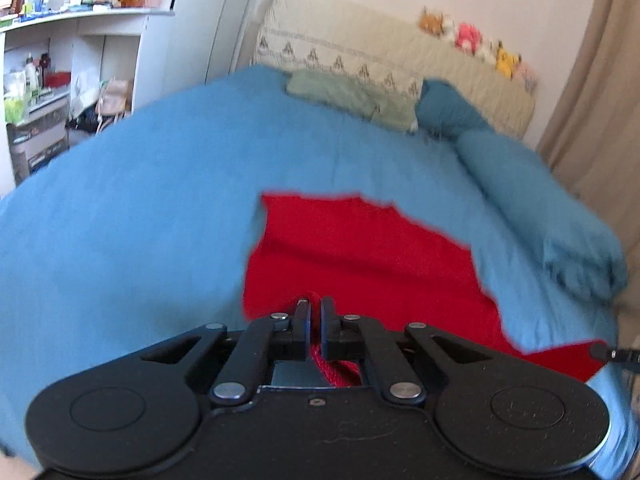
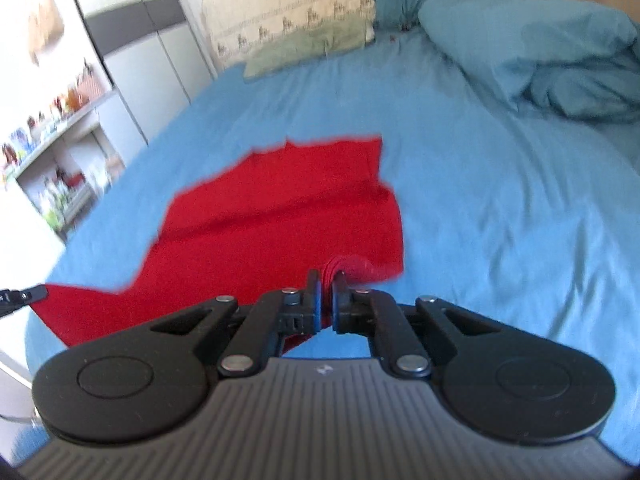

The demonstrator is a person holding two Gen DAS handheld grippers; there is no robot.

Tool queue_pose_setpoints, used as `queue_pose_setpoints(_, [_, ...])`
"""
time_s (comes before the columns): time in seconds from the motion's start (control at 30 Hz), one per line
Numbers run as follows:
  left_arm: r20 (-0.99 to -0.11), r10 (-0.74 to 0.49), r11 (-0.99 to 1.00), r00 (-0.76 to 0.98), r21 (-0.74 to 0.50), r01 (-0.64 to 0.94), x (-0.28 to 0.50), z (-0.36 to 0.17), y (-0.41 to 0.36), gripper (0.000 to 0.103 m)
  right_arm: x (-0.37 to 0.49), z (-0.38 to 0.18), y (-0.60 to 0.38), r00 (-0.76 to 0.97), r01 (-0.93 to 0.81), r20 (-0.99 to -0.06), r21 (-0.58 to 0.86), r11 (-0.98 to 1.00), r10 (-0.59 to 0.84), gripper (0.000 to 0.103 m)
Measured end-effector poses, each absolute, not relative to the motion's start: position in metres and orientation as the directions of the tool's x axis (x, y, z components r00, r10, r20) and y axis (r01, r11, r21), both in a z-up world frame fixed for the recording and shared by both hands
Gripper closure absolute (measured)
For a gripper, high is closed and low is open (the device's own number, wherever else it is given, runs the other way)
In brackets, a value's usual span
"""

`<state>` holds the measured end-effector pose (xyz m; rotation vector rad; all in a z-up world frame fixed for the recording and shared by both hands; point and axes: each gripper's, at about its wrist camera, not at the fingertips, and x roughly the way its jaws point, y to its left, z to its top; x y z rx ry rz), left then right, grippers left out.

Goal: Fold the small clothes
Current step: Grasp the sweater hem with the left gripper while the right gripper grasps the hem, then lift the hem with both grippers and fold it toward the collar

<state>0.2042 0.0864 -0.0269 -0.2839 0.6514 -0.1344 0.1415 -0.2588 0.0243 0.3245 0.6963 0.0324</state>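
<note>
Left wrist view: black left gripper [image 1: 315,307], jaws clamped on the near edge of the red knit garment [image 1: 360,256], which drapes onto the blue bedsheet [image 1: 140,220].

Right wrist view: black right gripper [image 2: 326,280], jaws clamped on a bunched red garment [image 2: 280,216] corner above the bedsheet [image 2: 500,200].

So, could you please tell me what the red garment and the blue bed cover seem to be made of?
Red garment: soft matte cloth, possibly knit; it drapes and bunches in the jaws. Blue bed cover: matte woven fabric, likely cotton; it creases softly, without sheen.
</note>
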Motion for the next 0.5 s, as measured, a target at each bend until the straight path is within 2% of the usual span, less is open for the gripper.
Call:
queue_pose_setpoints(0.17, [-0.528, -0.170, 0.952, 0.832, -0.306, 0.001, 0.292, 0.004, 0.086, 0.099, 0.228, 0.059, -0.278, 0.813, 0.062, -0.566, 0.319, 0.946, 0.138, 0.083])
queue_pose_setpoints(0.27, [-0.521, -0.111, 0.962, 0.846, -0.269, -0.040, 0.360, 0.008, 0.081, 0.100, 0.293, 0.060, -0.289, 0.821, 0.062, -0.557, 0.305, 0.950, 0.125, 0.083])
queue_pose_setpoints(0.4, [-0.536, -0.049, 0.970, 0.843, -0.228, -0.089, 0.449, -0.013, 0.073, 0.100, 0.397, 0.027, -0.298, 0.807, 0.088, -0.583, 0.280, 0.956, 0.096, 0.083])
queue_pose_setpoints(0.5, [-0.577, -0.025, 0.967, 0.816, -0.220, -0.126, 0.510, -0.052, 0.067, 0.100, 0.461, -0.017, -0.297, 0.787, 0.109, -0.612, 0.268, 0.957, 0.082, 0.083])
